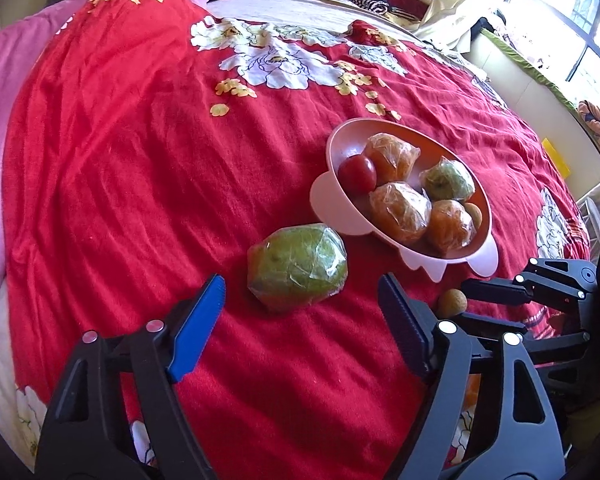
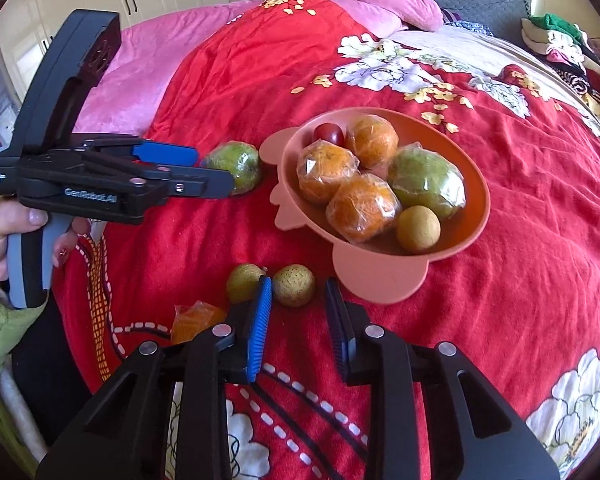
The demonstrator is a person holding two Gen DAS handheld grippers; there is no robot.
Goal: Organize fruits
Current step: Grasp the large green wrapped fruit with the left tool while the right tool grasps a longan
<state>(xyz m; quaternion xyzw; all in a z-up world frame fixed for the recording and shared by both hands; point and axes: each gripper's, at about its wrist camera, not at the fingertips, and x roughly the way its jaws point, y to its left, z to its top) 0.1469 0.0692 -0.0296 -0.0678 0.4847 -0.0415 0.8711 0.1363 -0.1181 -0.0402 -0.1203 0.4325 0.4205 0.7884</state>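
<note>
A red floral bedspread [image 1: 140,160] covers the bed. A pink scalloped plastic bowl [image 2: 476,216] holds wrapped fruit. The left gripper [image 1: 300,300], jaws spread, faces a plastic-wrapped green fruit [image 1: 298,266]. The right gripper [image 2: 298,294], jaws spread, nears a small tan round fruit [image 2: 294,285].

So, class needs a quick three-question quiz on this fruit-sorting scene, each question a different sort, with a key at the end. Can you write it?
1. True or false: the left gripper is shut on the wrapped green fruit lying on the red blanket.
2. Multiple choice: how many wrapped orange fruits lie in the pink bowl? A) one B) three C) five
3. Fill in: the unwrapped red fruit in the bowl is a small ____.

Key
1. False: its jaws stand open and the fruit lies ahead of them, untouched.
2. B
3. tomato
</note>
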